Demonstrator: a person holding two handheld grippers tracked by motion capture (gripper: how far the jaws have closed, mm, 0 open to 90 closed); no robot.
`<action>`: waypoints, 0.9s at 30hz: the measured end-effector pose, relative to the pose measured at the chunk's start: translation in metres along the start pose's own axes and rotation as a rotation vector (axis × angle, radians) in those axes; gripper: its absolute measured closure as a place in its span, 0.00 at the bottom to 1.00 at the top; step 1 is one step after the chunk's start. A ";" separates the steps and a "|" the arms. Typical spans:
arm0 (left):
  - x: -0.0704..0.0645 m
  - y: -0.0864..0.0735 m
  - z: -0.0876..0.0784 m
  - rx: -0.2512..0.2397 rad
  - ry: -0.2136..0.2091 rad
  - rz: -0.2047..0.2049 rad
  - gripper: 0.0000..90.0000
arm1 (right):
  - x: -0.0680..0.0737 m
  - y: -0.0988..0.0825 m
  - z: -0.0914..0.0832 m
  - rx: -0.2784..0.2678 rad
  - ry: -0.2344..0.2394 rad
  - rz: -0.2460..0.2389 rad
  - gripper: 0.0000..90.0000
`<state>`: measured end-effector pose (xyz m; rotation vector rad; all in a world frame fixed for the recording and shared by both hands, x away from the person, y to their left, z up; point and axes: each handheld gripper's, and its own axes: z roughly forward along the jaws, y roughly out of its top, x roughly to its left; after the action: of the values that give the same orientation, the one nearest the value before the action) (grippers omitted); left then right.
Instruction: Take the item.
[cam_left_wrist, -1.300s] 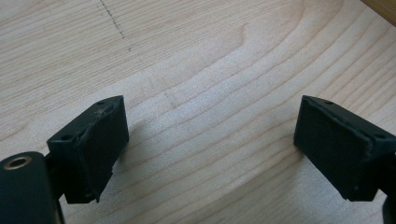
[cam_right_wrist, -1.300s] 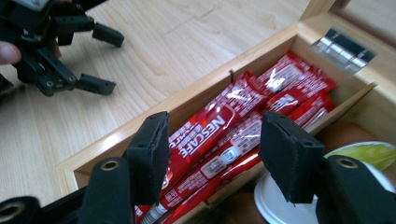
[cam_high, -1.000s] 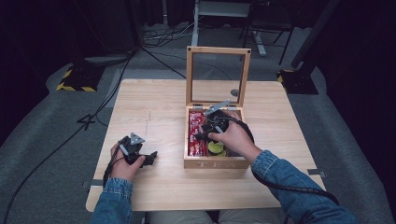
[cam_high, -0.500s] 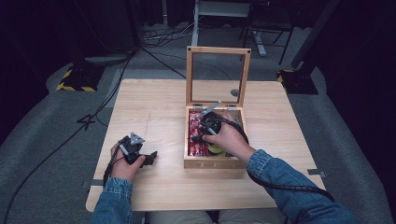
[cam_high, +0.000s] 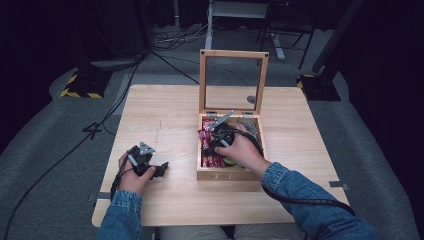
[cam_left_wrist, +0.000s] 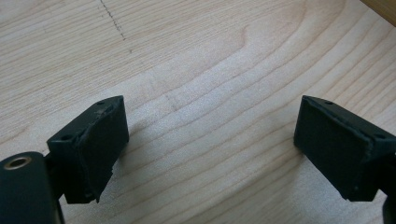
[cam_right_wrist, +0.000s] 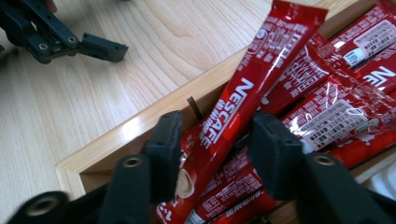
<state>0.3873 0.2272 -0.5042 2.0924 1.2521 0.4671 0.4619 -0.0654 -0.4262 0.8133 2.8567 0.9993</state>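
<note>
A wooden box (cam_high: 230, 175) stands open on the table, its glass-framed lid (cam_high: 234, 55) upright at the back. Its left compartment holds several red Nescafe coffee sticks (cam_high: 207, 157). My right gripper (cam_right_wrist: 215, 140) reaches into that compartment from above (cam_high: 214, 144). Its jaws have just been closing, and now they press on one red stick (cam_right_wrist: 252, 79) that tilts up over the box's left wall (cam_right_wrist: 140, 135). My left gripper (cam_high: 162, 169) rests on the table left of the box, open with only bare wood between its jaws (cam_left_wrist: 210, 144). It also appears far off in the right gripper view (cam_right_wrist: 100, 46).
The box's right compartment holds darker packets (cam_high: 251, 129), and something yellow-green (cam_high: 228, 161) peeks out under the right hand. The light wooden table (cam_high: 165, 115) has bare room to the left of the box and behind it. Cables trail over the grey floor (cam_high: 75, 150).
The right gripper's hand has shifted slightly left inside the box, over the red sticks. The left hand and its gripper have stayed put.
</note>
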 end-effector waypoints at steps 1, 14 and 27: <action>0.000 0.000 0.000 0.000 0.000 0.000 0.12 | 0.000 0.000 0.000 0.002 -0.002 -0.003 0.69; 0.000 0.000 0.000 0.000 0.000 0.000 0.12 | 0.007 0.004 -0.008 -0.011 0.056 0.093 0.90; 0.000 0.000 0.000 0.000 0.000 0.000 0.12 | 0.007 0.014 -0.033 -0.096 0.055 0.095 0.90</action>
<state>0.3873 0.2272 -0.5042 2.0928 1.2519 0.4670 0.4566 -0.0715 -0.3905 0.9356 2.8124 1.1775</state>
